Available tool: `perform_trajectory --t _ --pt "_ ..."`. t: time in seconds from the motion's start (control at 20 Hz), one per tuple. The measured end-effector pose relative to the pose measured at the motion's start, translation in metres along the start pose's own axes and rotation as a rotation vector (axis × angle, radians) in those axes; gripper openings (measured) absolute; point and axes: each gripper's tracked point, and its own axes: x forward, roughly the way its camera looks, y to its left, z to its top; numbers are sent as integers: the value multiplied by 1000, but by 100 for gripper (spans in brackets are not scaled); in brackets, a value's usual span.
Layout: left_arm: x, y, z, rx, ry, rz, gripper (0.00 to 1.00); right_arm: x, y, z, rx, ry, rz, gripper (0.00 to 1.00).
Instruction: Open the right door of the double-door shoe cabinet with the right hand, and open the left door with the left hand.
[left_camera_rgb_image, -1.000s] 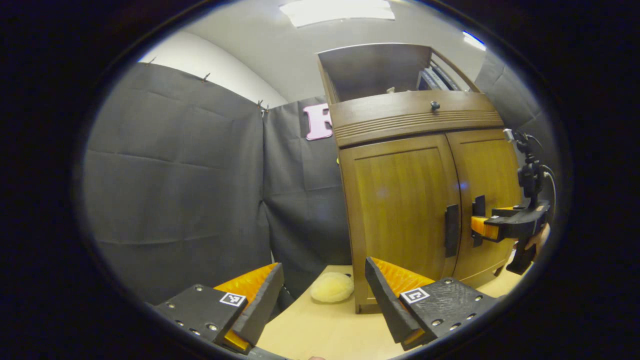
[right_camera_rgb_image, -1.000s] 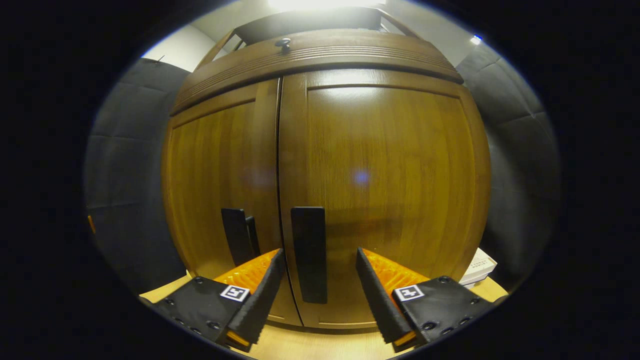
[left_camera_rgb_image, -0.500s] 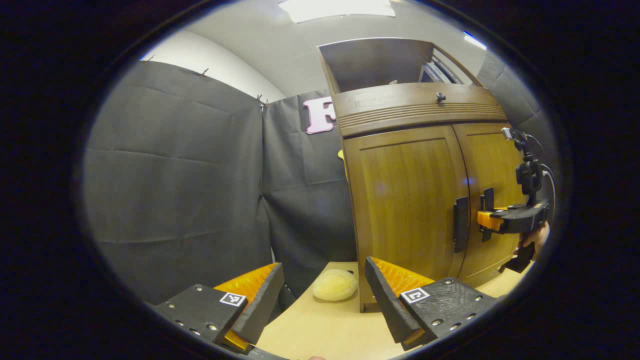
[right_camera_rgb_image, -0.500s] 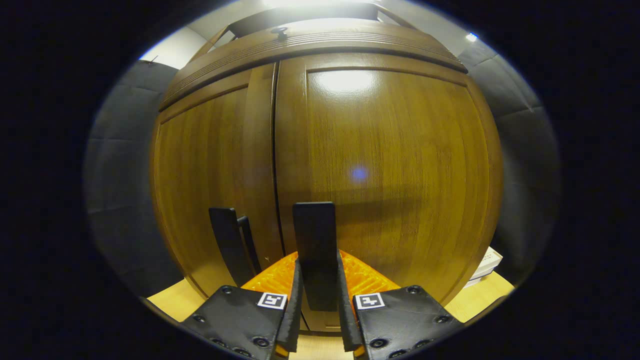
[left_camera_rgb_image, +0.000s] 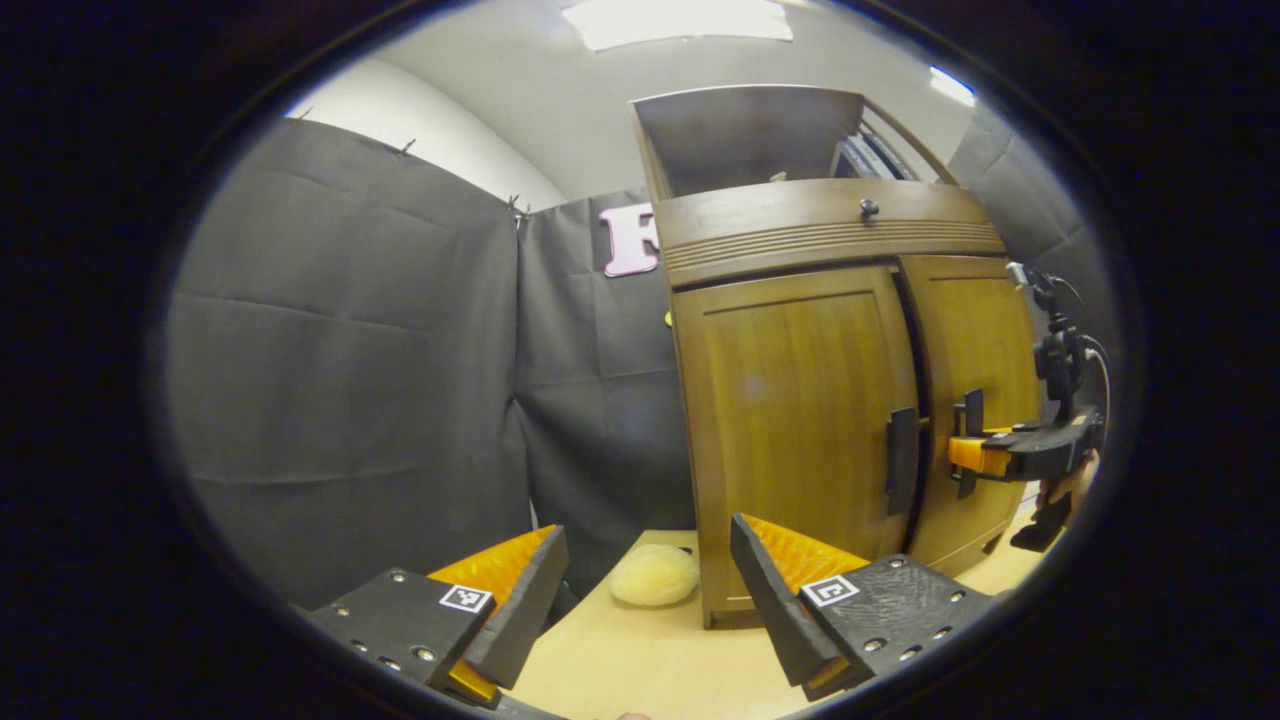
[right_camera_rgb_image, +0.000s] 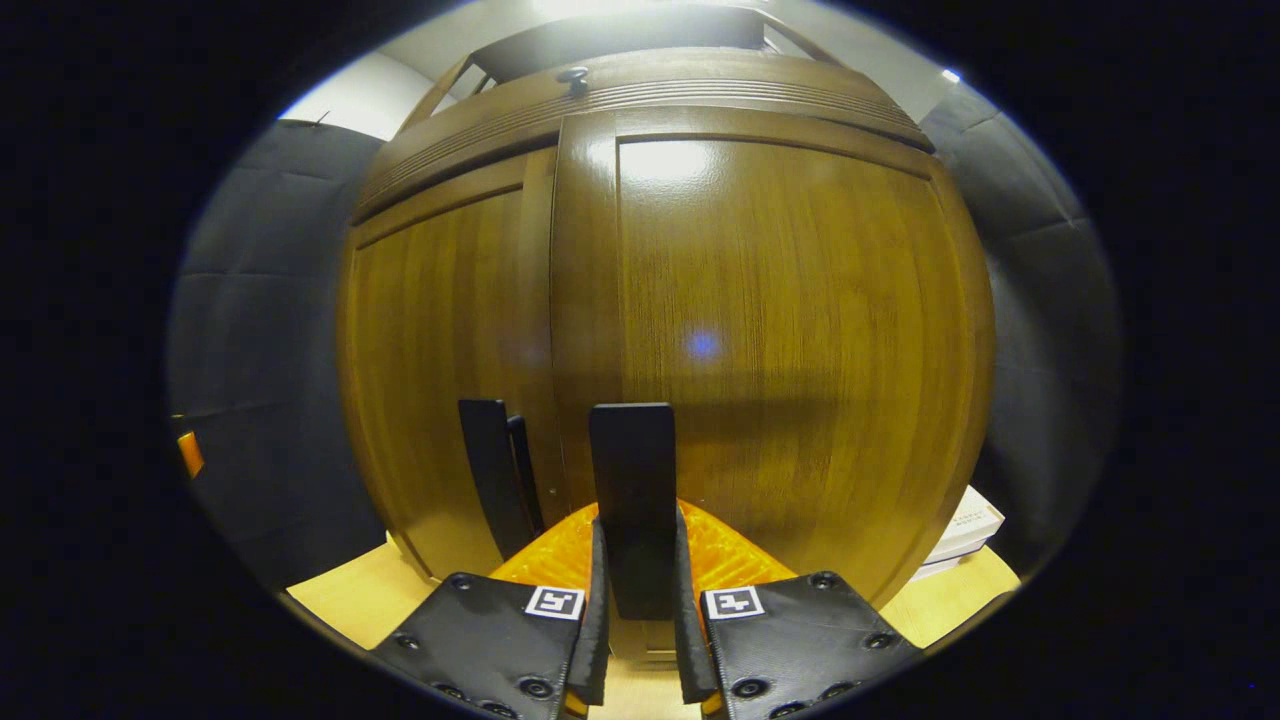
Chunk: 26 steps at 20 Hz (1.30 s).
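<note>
1. The right tool (right_camera_rgb_image: 636, 640) is clenched on the right door's handle (right_camera_rgb_image: 632, 480), one finger pressing each side of the dark upright bar. A second ago its fingers were spread either side of that bar; they had closed half a second ago.
2. The right door (right_camera_rgb_image: 790, 340) has started to swing out. In the left gripper view a dark gap now runs between the right door (left_camera_rgb_image: 975, 340) and the left door (left_camera_rgb_image: 800, 400), where the two met flush half a second ago.
3. The left tool (left_camera_rgb_image: 640, 600) is released, fingers wide apart with nothing between them, and hangs over the counter (left_camera_rgb_image: 640, 660) well short of the shoe cabinet (left_camera_rgb_image: 820, 230), much as it did a second ago.
4. The left door is shut, and its handle (left_camera_rgb_image: 900, 460) is untouched.
5. My reading: the first half of the task is under way. The right door needs more pull, then the left tool must reach its handle.
6. A pale, rounded soft thing (left_camera_rgb_image: 655, 575) lies on the counter beside the cabinet's left foot.
</note>
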Motion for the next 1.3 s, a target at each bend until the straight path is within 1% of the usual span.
perform_trajectory --t 0.05,0.1,0.15,0.6,0.65,0.7,0.85,0.9,0.95,1.05,1.1,1.2,1.25,1.3 --pt "-1 0 0 -1 -2 -6 100 -8 -1 0 -1 -2 9 30" --pt "0 -1 1 -1 -7 -11 100 -15 -1 -1 -3 -1 15 27" --pt "0 -1 1 0 -12 -15 100 -22 -2 0 -4 -2 20 30" --pt "2 -4 3 -1 -38 -37 100 -82 -19 -5 27 6 40 30" --pt "1 -4 4 0 -41 -40 100 -89 -22 -6 31 7 39 27" --pt "2 -4 5 1 -45 -42 96 -95 -25 -7 31 9 38 30" --pt "1 -5 4 1 -54 -50 96 -111 -31 -6 29 11 36 30" --pt "2 -5 4 0 -55 -53 100 -116 -33 -6 31 12 35 27" --pt "2 -6 4 -2 -57 -56 100 -123 -37 -9 32 13 35 30" --pt "2 -8 4 -5 -59 -66 100 -132 -44 -11 35 21 34 30" --pt "5 -9 5 -6 -60 -72 100 -138 -48 -11 36 23 33 27" --pt "8 -11 5 -10 -65 -86 100 -148 -56 -13 30 26 31 27" --pt "9 -15 7 -13 -66 -96 100 -153 -62 -14 30 26 28 30" --pt "10 -17 7 -17 -66 -106 100 -159 -67 -15 34 28 24 30"
